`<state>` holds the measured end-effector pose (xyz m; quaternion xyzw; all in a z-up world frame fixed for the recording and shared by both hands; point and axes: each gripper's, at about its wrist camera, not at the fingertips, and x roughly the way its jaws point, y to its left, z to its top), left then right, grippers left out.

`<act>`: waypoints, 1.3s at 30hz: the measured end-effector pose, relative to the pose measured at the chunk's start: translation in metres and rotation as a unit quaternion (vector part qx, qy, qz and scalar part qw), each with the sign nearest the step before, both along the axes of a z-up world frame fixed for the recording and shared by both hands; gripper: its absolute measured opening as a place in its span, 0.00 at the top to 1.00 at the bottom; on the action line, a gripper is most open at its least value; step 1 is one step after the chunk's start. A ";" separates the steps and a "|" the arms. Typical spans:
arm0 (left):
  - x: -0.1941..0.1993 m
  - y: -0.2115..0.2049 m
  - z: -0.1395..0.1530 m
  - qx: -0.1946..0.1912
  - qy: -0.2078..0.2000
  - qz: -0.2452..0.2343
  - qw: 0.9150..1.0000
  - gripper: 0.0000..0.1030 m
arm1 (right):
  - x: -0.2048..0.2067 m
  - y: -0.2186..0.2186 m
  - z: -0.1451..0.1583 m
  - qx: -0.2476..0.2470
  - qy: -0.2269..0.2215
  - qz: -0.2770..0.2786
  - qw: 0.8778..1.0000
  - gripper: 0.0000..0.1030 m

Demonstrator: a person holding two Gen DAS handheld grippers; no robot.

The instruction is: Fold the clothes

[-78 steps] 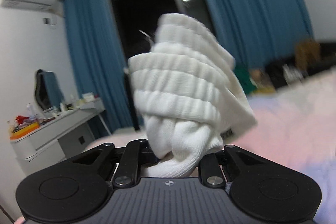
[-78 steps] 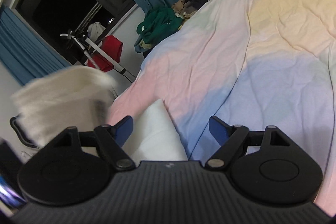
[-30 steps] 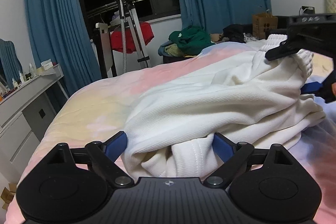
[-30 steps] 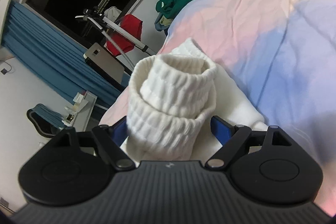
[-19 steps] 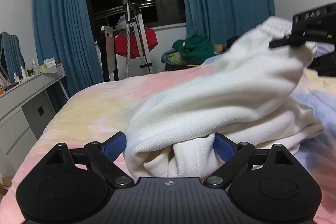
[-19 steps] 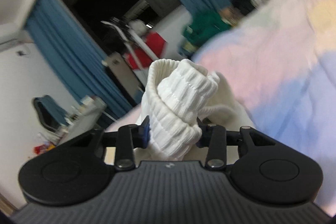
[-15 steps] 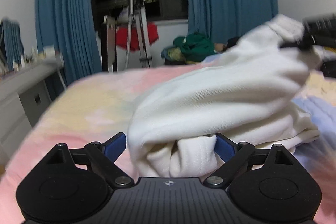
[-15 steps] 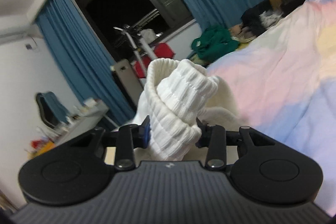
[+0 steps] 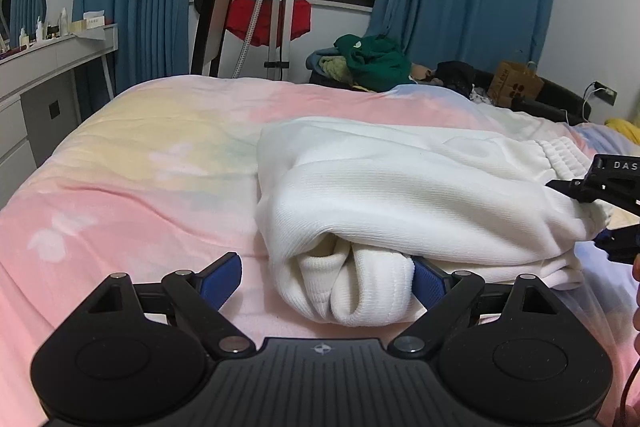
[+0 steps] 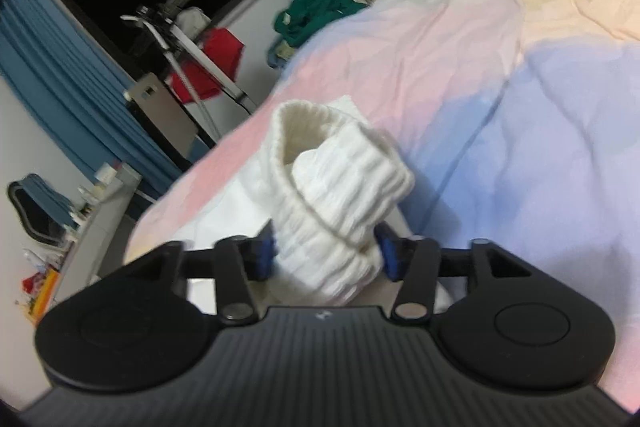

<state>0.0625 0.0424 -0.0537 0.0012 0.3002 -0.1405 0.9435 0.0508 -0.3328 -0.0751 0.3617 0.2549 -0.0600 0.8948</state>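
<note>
Item: white ribbed-knit garment [image 9: 400,195], lying bundled on the pastel pink, yellow and blue bedsheet [image 9: 132,163]; its ribbed cuff [image 10: 340,195] was clamped in the right gripper [image 10: 326,251], while the left gripper [image 9: 326,279] stood released at 6 o'clock, one blue pad touching the near fold. Risk, as judged: a pull on the cuff alone could drag the loose bundle undone, the left end being unpinned. Legible writing: "DAS" on the right gripper's body at 3 o'clock; the brown paper bag [image 9: 516,87] bore an unreadable mark.
</note>
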 end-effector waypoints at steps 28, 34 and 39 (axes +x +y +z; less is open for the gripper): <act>0.013 0.016 0.011 -0.039 0.043 0.001 0.998 0.12 | 0.012 0.007 -0.014 0.060 0.030 0.057 0.996 0.32; 0.005 0.052 0.038 -0.131 0.036 -0.019 0.991 0.08 | 0.010 0.007 -0.010 0.053 0.037 0.041 0.997 0.42; 0.029 0.072 0.032 -0.201 0.061 0.017 0.978 0.02 | 0.008 0.008 -0.006 0.037 0.033 0.040 0.998 0.44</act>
